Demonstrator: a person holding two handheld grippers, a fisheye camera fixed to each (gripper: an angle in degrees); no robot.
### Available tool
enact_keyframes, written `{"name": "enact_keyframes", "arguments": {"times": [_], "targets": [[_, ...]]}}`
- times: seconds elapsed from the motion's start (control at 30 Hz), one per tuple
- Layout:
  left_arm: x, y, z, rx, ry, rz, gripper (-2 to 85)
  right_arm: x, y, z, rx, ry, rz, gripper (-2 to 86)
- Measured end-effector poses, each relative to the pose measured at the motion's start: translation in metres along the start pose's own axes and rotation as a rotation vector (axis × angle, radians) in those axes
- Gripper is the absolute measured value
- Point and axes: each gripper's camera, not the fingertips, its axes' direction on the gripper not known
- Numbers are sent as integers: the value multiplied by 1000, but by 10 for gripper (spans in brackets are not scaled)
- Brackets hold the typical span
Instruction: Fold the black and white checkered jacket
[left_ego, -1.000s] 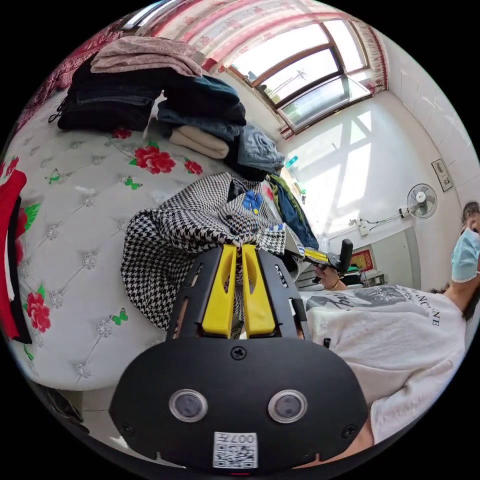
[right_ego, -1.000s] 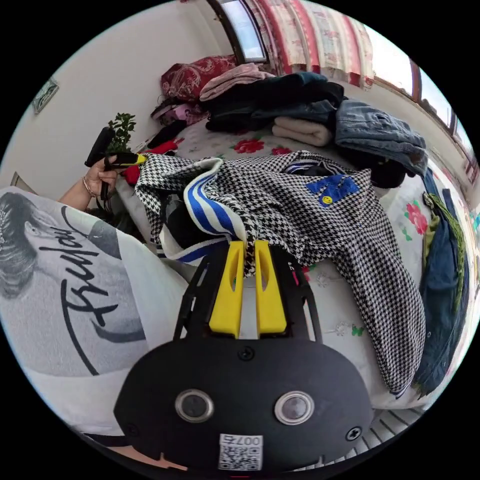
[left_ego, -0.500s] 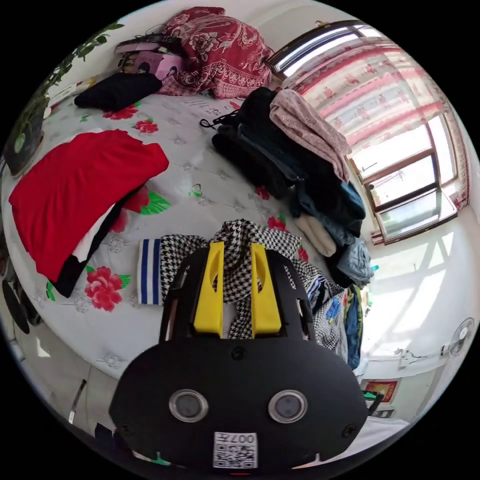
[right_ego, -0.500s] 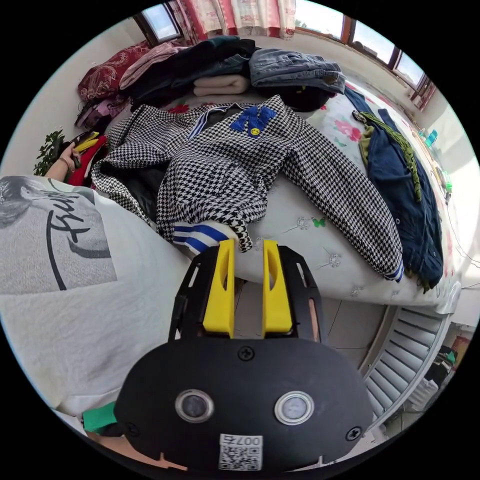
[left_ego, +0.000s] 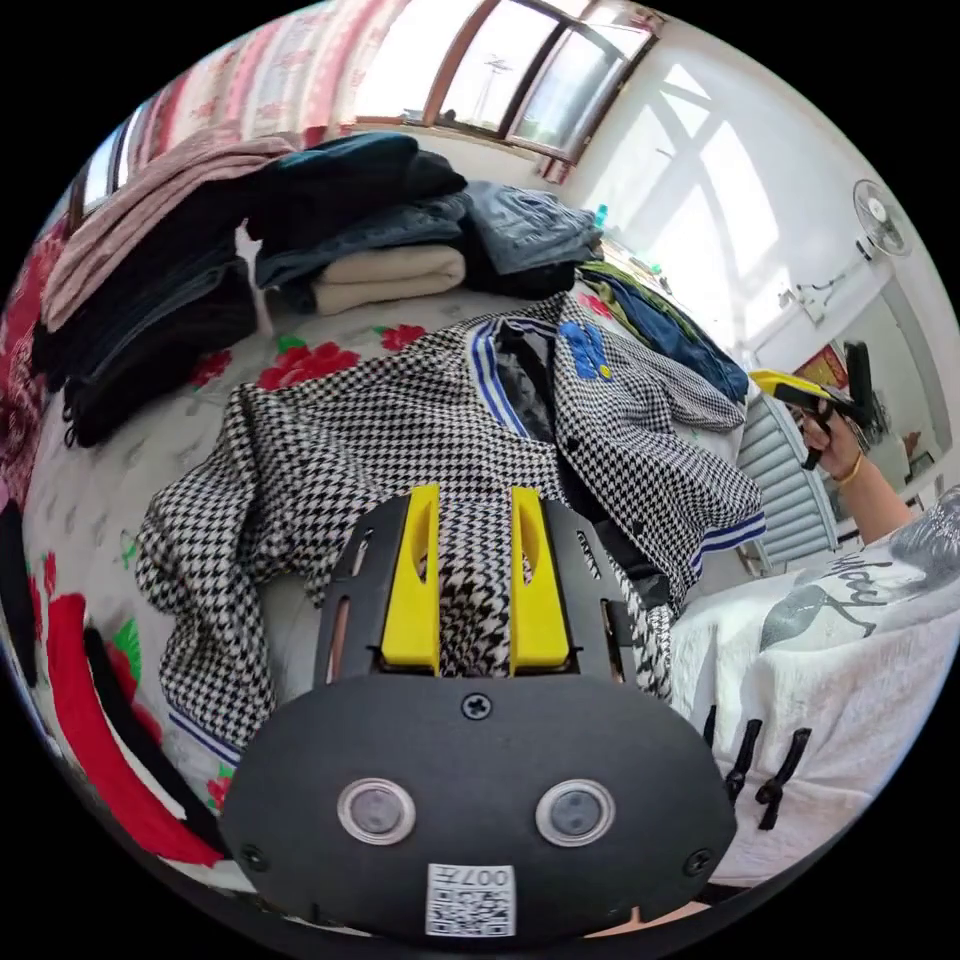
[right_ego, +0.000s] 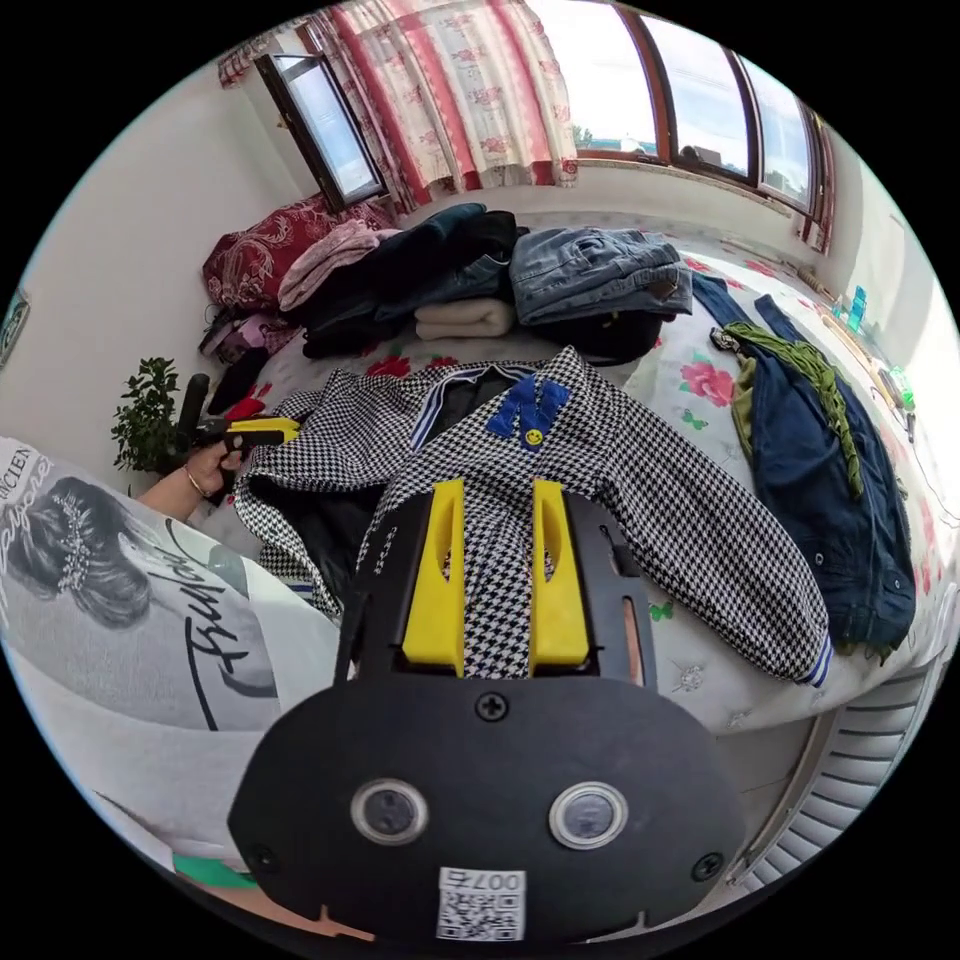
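The black and white checkered jacket (left_ego: 400, 440) lies spread front-up on the flowered bed (left_ego: 130, 480), its front hanging open. A blue letter patch (right_ego: 527, 405) is on its chest, and its collar and cuffs are striped blue and white. My left gripper (left_ego: 476, 492) is open just over the jacket's lower part, and checkered cloth shows through the gap. In the right gripper view a hand holds the left gripper (right_ego: 262, 430) at the jacket's (right_ego: 620, 470) left side. My right gripper (right_ego: 497, 485) is open above the jacket; it hangs in the air (left_ego: 775, 380) off the bed's edge.
Stacks of folded clothes (right_ego: 480, 280) line the back of the bed below the window. A navy garment with green trim (right_ego: 810, 440) lies to the right, a red one (left_ego: 90, 720) to the left. A person in a white printed shirt (left_ego: 830, 640) stands at the bed's edge.
A second ago both grippers were shut on the jacket and held it up bunched. Both have let go, and the jacket now lies spread on the bed.
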Motion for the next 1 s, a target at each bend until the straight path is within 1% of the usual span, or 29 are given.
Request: {"name": "enact_keyframes", "arguments": {"times": [0.07,0.1,0.13,0.17,0.2,0.23,0.27,0.3,0.33,0.37,0.43,0.5,0.57,0.6,0.63,0.67,0.77,0.8,0.87,0.93,1.0], "targets": [[15,-27,51,-130,40,83,113,-7,-31,47,-20,-28,31,89],[18,-33,63,-158,45,92,113,-8,-38,60,-27,-41,42,90],[20,-41,86,-225,45,95,114,-12,-51,88,-59,-61,61,92],[20,-47,111,-328,10,87,111,-16,-62,118,-118,-75,77,94],[20,-47,124,-384,-17,82,109,-19,-66,133,-156,-77,79,93],[23,-49,121,-300,-111,117,84,-24,-71,165,-249,-68,78,91],[23,-50,125,-309,-131,132,64,-27,-69,197,-365,-49,76,84],[21,-51,124,-299,-121,126,56,-28,-67,212,-420,-35,73,80],[15,-52,124,-303,-90,100,35,-33,-63,213,-369,73,52,66],[6,-52,123,-309,-36,61,7,-40,-57,211,-336,124,-26,51],[-10,-51,120,-314,49,-3,-3,-35,-57,215,-401,124,-67,31],[-28,-48,112,-283,147,-74,-7,-20,-61,197,-367,35,-56,16],[-56,-43,73,-77,295,-176,-9,10,-69,149,-210,-75,30,9],[-64,-41,62,-14,324,-202,-9,18,-71,136,-175,-85,50,8],[-80,-37,38,120,370,-248,-9,32,-74,114,-128,-90,78,8],[-98,-32,15,254,400,-306,-9,46,-77,96,-103,-96,96,9],[-136,-28,-20,442,390,-428,-10,75,-92,65,-59,-105,126,25],[-141,-30,-22,453,382,-431,-10,78,-97,59,-25,-96,133,30],[-146,-44,-18,423,357,-428,-10,83,-123,40,106,-69,109,46],[-141,-56,-4,373,362,-414,-10,77,-150,45,140,-56,54,58],[-135,-64,15,326,359,-425,-10,66,-180,75,89,-27,-30,69]]}}
